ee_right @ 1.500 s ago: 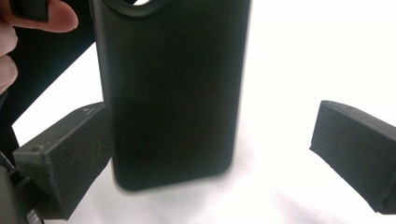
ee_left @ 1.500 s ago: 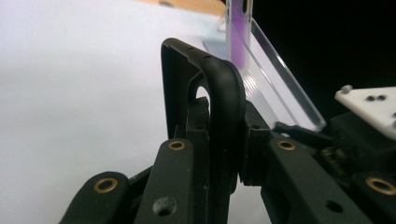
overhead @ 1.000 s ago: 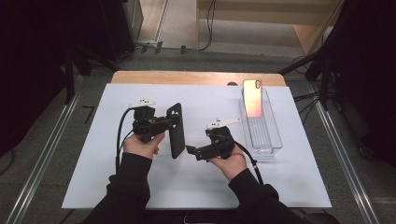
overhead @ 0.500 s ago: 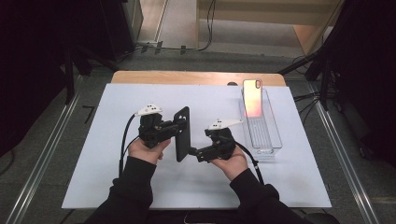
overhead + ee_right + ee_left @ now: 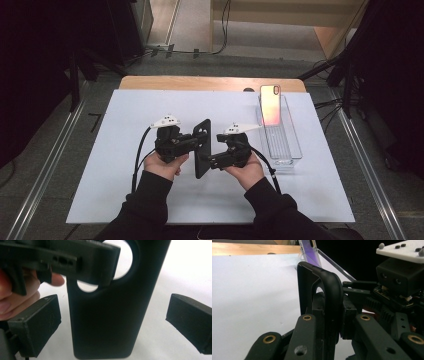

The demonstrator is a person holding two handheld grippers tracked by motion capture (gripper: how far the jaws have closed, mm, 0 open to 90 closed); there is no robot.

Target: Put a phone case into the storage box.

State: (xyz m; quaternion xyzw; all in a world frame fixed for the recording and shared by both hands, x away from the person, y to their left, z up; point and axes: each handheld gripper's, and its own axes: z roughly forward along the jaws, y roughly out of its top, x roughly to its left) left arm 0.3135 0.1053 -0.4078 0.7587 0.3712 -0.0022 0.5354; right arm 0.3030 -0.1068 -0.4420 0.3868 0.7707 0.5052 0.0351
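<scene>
1. A black phone case (image 5: 202, 148) stands upright above the middle of a white tabletop (image 5: 100, 200), between the person's two hands.
2. The left tool (image 5: 196, 141) pinches the case near its upper end; in the left gripper view its jaws press on both sides of the case's rounded edge (image 5: 329, 292).
3. The right tool (image 5: 206, 162) faces the case from the other side, jaws spread (the right gripper view shows its pads either side of the case (image 5: 110, 320), apart from it).
4. A phone (image 5: 270, 104) leans upright in a clear tray (image 5: 290, 150) at the tabletop's far right.
</scene>
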